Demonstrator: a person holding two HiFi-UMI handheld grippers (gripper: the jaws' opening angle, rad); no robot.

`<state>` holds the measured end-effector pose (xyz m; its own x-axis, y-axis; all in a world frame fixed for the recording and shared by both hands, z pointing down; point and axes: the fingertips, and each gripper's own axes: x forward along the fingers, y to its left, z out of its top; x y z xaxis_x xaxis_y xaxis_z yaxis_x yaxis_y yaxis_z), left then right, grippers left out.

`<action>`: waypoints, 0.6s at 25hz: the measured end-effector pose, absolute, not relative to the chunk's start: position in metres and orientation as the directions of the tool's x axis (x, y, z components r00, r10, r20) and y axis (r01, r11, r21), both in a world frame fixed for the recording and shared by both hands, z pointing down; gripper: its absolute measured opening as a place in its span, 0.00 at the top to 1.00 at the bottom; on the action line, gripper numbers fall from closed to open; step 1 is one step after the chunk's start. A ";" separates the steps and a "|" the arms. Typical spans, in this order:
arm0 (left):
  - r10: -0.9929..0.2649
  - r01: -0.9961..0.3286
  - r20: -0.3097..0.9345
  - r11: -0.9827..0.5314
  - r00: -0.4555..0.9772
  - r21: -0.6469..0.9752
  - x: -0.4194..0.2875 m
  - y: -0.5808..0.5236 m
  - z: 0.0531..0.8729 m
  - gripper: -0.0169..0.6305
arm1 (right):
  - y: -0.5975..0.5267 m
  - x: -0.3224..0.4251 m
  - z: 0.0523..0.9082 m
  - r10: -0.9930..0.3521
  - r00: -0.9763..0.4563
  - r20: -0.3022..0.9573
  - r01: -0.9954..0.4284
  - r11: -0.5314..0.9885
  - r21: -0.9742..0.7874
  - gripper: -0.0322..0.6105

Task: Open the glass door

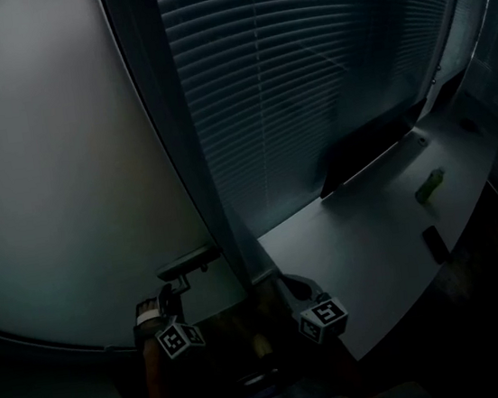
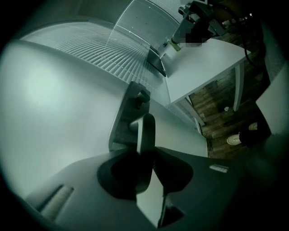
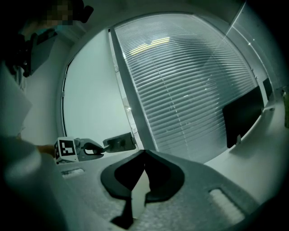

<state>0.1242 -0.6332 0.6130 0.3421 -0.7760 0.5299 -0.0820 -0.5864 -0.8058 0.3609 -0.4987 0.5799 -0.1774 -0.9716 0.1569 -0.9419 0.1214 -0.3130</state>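
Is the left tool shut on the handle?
Shut on it: the left tool has the handle between its jaws, both pressing its sides.

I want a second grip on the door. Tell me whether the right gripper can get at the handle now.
Probably yes: nothing stands between the empty right gripper and the door handle, but the left gripper grips its end.

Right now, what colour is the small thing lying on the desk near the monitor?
Green. The small thing shows best in the head view.
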 end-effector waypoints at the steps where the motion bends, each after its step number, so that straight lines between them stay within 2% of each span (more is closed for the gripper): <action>1: -0.776 -0.083 0.529 -0.586 0.343 -0.806 0.124 -0.631 0.618 0.82 | -0.496 0.362 0.585 -0.972 -0.176 0.158 -0.943 0.120 -0.309 0.95; 15: -0.758 -0.089 0.541 -0.607 0.365 -0.790 0.117 -0.588 0.628 0.81 | -0.458 0.354 0.571 -0.967 -0.192 0.166 -0.949 0.139 -0.284 0.95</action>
<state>0.1174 -0.5884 0.6283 0.3654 -0.7578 0.5406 -0.0894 -0.6066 -0.7900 0.3540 -0.4579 0.5712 -0.1918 -0.9673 0.1660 -0.9486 0.1393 -0.2843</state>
